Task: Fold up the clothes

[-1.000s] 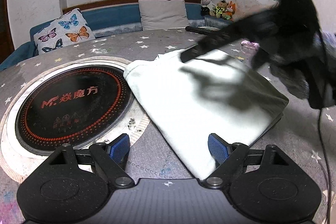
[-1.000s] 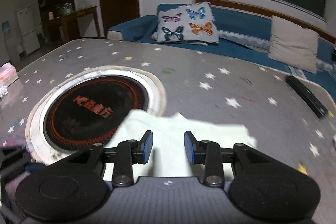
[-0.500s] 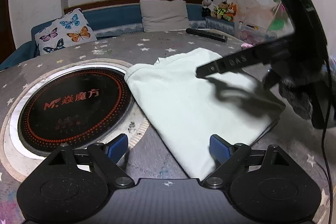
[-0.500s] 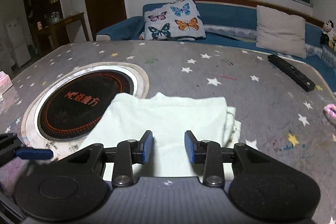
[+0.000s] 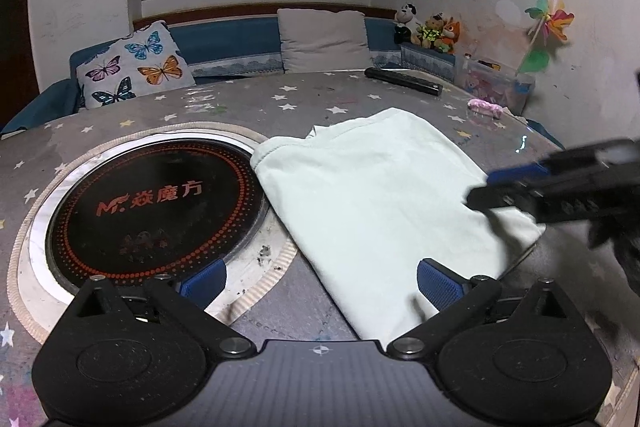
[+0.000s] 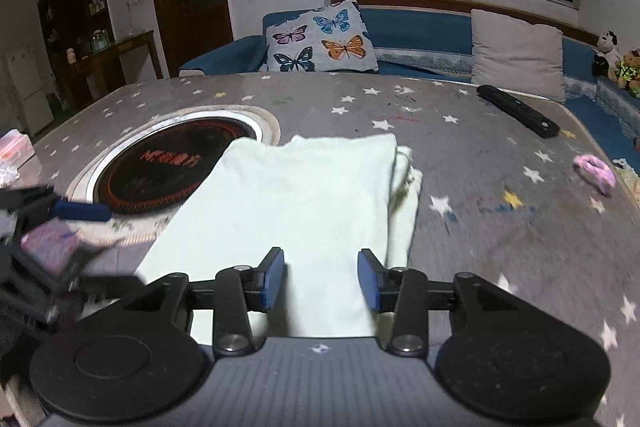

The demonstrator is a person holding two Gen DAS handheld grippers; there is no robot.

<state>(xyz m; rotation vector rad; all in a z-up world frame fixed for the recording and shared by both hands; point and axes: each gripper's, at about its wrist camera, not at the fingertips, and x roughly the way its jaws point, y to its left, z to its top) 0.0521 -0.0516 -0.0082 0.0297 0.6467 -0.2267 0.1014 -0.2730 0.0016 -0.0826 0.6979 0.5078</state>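
A pale green folded garment (image 5: 372, 195) lies flat on the star-patterned table, beside the round black cooktop (image 5: 156, 203); it also shows in the right wrist view (image 6: 304, 211). My left gripper (image 5: 320, 283) is open and empty just above the garment's near edge. My right gripper (image 6: 320, 279) is open and empty, hovering over the garment's near end. In the left wrist view the right gripper (image 5: 508, 187) reaches in over the garment's right corner. The left gripper (image 6: 80, 211) shows blurred at the left of the right wrist view.
A black remote (image 6: 516, 111) lies at the table's far right. A pink object (image 6: 594, 173) lies near the right edge. A butterfly pillow (image 6: 320, 37) and a grey pillow (image 6: 516, 53) sit on the blue sofa behind. Plush toys (image 5: 428, 29) stand at the back right.
My right gripper has pulled back and lowered toward the garment's right corner, and more of the garment now shows. My left gripper has stayed open at the near edge.
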